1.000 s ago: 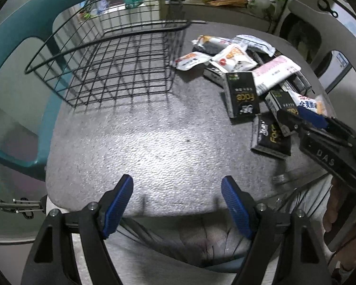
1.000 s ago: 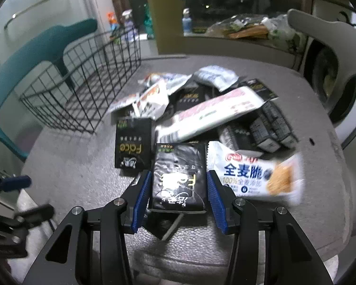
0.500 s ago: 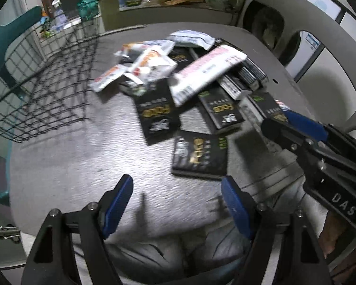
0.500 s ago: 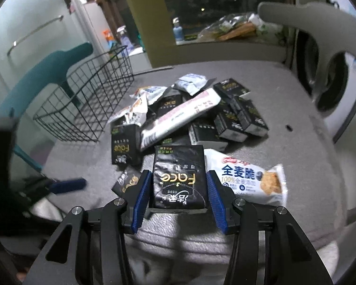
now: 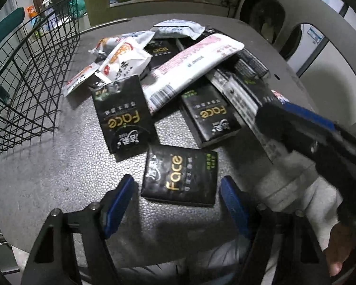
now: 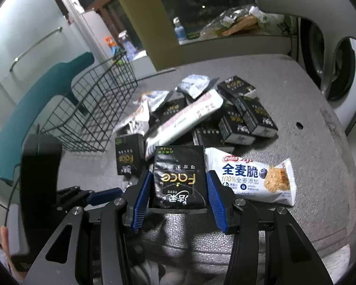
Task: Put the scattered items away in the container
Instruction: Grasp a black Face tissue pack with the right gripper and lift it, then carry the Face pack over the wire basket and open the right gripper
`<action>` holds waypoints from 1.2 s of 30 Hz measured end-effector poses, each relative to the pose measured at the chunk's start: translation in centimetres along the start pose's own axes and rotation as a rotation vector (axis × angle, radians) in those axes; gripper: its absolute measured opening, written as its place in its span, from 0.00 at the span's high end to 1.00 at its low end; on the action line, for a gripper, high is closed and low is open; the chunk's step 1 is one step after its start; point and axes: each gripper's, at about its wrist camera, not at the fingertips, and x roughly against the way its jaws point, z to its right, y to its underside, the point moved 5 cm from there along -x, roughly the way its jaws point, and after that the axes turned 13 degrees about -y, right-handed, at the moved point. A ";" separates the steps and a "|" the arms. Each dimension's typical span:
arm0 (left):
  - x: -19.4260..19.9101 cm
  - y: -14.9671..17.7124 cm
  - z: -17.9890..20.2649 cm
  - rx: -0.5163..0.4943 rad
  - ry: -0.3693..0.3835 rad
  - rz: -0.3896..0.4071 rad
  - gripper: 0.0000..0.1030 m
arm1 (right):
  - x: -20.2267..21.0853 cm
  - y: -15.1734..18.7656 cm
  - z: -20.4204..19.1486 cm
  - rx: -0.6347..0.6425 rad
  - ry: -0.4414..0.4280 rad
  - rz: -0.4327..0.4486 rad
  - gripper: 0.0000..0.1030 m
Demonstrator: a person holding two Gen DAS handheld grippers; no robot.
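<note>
Tissue pack clenched in right gripper, lifted just above near edge of surface.
Left gripper spread wide, fingers either side of another black pack lying flat, not touching it. Wire basket far left; snack pile beside it.

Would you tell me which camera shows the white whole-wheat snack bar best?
The right wrist view: the snack bar lies flat and fully visible beside the right gripper. In the left wrist view only a sliver of it peeks from behind that gripper.
</note>
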 end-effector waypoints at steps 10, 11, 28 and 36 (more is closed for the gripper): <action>0.2 2.0 -3.5 -0.016 -0.051 0.007 0.33 | -1.9 1.2 -0.3 0.029 0.031 -0.047 0.53; 0.2 2.4 -4.1 -0.017 -0.057 0.002 0.33 | -2.3 1.4 -0.5 0.043 0.047 -0.056 0.53; -0.3 3.5 -8.1 0.061 -0.019 -0.009 0.33 | -5.2 4.3 -2.4 0.184 0.174 -0.159 0.54; -0.7 3.4 -7.8 0.048 -0.050 0.005 0.29 | -6.1 4.8 -2.4 0.200 0.185 -0.173 0.53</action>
